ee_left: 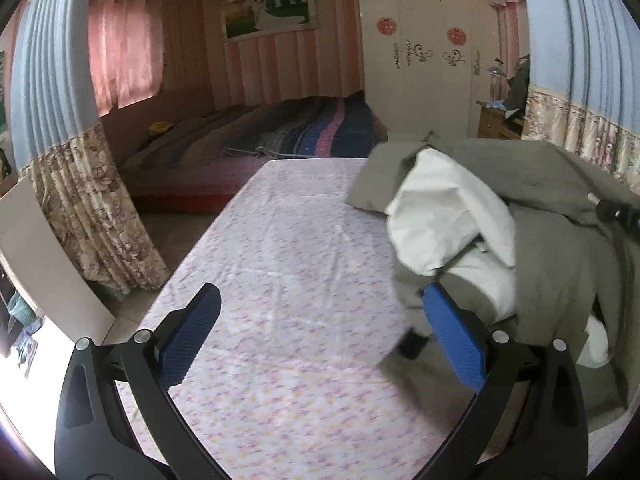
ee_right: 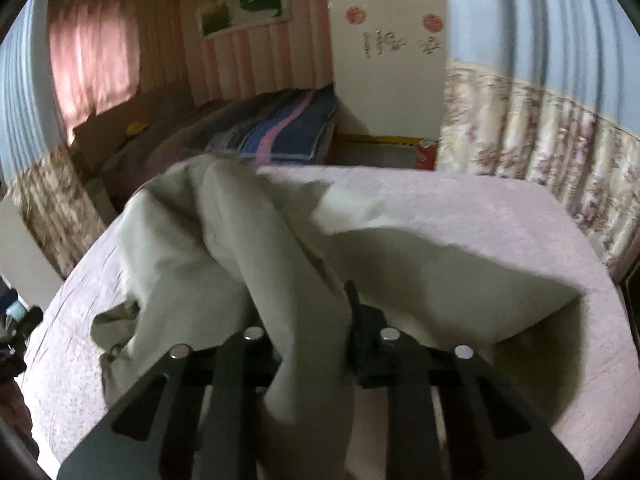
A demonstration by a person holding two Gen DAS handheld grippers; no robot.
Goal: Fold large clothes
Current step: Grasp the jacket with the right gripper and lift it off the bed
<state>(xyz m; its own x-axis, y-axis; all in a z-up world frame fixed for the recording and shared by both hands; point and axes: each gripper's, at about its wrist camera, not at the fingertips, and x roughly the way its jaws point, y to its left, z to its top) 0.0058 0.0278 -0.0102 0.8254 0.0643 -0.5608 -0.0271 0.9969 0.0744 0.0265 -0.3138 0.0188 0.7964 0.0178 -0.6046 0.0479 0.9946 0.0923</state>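
In the left wrist view the left gripper [ee_left: 320,344] stands wide apart, its blue pads [ee_left: 188,336] bare, nothing between them. It hangs above a table under a pink flowered cloth [ee_left: 280,272]. The task's garment, a grey-green jacket [ee_left: 560,248] with a white lining [ee_left: 448,216], lies heaped from one to four o'clock, its nearest fold just behind the right-hand pad. At three o'clock a black piece of the right gripper [ee_left: 618,214] pokes over the fabric. Beyond the table, at eleven o'clock, a bed with a striped blanket [ee_left: 304,128]; at one o'clock a white wardrobe [ee_left: 420,60].

The right wrist view shows what the other cannot: the right gripper [ee_right: 308,340] is drawn close together on a fold of the jacket [ee_right: 224,248], which rises in a ridge from between the fingers toward twelve o'clock. The frame is blurred, so the pads themselves are hidden by cloth, though the fabric seems pinched. A flap sags open at four o'clock over the tablecloth [ee_right: 500,216]. The left gripper [ee_right: 24,328] shows dimly at nine o'clock.
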